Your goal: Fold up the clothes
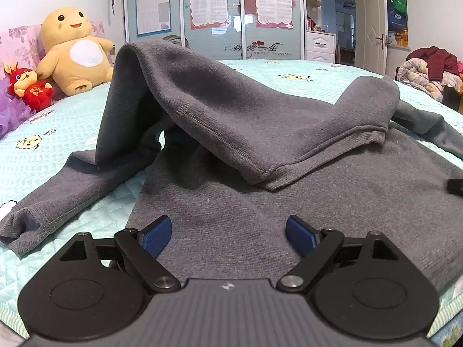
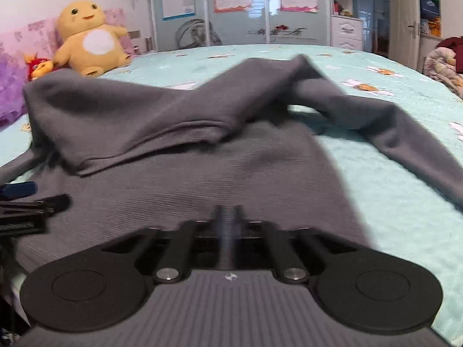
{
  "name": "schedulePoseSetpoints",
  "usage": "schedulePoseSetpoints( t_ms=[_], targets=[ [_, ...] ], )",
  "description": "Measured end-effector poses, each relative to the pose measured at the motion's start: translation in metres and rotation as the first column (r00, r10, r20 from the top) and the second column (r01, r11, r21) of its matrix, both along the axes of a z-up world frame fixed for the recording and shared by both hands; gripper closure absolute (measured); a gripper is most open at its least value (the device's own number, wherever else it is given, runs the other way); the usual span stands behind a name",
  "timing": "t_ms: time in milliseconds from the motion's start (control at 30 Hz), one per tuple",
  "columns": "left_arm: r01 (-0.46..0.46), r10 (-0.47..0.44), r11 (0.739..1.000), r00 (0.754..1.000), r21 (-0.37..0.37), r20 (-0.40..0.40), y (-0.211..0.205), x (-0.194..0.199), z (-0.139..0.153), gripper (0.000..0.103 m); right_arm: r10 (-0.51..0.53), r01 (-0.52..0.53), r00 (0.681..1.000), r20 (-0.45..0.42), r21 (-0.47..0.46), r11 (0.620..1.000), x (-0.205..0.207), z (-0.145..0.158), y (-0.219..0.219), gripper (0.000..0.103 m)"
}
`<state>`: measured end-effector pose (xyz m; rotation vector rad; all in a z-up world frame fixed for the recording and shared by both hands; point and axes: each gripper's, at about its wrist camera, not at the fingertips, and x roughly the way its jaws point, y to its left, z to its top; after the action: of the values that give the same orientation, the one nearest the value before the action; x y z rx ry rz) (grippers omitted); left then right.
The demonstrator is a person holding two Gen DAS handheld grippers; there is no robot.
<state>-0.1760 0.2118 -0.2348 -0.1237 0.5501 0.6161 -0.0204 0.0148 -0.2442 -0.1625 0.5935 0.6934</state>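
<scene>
Spread across the centre of both views on a mint quilt (image 1: 318,69): a grey sweater (image 1: 260,190), hem flipped up over the body, likely a first fold. Lower centre, left gripper (image 1: 228,232) wide and empty above the cloth, seemingly poised to pinch. Right gripper (image 2: 227,217) fully closed, nothing visibly held.
</scene>
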Motion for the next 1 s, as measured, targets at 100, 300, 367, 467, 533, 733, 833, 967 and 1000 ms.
schedulePoseSetpoints(
  t_ms=[100, 300, 367, 467, 533, 733, 833, 967, 1000],
  targets=[
    [-0.008, 0.008, 1.000, 1.000, 0.005, -0.003, -0.001, 0.003, 0.000, 0.011, -0.120, 0.124, 0.990, -0.072, 0.060, 0.990, 0.024, -0.001, -0.038, 0.103],
    [-0.014, 0.014, 1.000, 1.000, 0.014, -0.002, -0.002, 0.005, -0.002, 0.010, -0.070, 0.073, 0.997, -0.032, 0.081, 0.994, -0.017, 0.023, -0.014, 0.096],
    [-0.010, 0.010, 1.000, 1.000, 0.019, 0.003, -0.002, 0.003, -0.003, 0.010, 0.062, -0.059, 0.998, -0.034, 0.082, 0.995, -0.039, 0.023, 0.016, 0.090],
    [-0.004, 0.004, 1.000, 1.000, 0.023, 0.010, -0.003, 0.001, -0.003, 0.010, 0.193, -0.193, 0.981, -0.025, 0.023, 0.981, -0.061, 0.011, 0.055, 0.086],
    [-0.002, 0.002, 1.000, 1.000, 0.023, 0.012, -0.003, 0.000, -0.003, 0.010, 0.210, -0.210, 0.978, -0.010, -0.007, 0.978, -0.061, 0.003, 0.059, 0.085],
    [-0.004, 0.004, 1.000, 1.000, 0.014, 0.013, -0.002, 0.002, -0.003, 0.009, -0.002, 0.002, 1.000, -0.025, 0.006, 1.000, -0.002, 0.002, -0.003, 0.103],
    [-0.005, 0.005, 1.000, 1.000, 0.012, 0.010, -0.001, 0.003, -0.003, 0.009, -0.170, 0.172, 0.982, -0.082, 0.021, 0.985, 0.014, 0.011, -0.033, 0.103],
    [-0.008, 0.008, 1.000, 1.000, 0.011, 0.009, -0.002, 0.003, -0.003, 0.009, -0.122, 0.125, 0.991, -0.053, 0.054, 0.991, -0.009, 0.029, -0.013, 0.092],
    [-0.007, 0.007, 1.000, 1.000, 0.011, 0.010, -0.002, 0.002, -0.003, 0.008, -0.066, 0.069, 0.997, -0.049, 0.069, 0.995, -0.015, 0.032, 0.000, 0.089]
  ],
)
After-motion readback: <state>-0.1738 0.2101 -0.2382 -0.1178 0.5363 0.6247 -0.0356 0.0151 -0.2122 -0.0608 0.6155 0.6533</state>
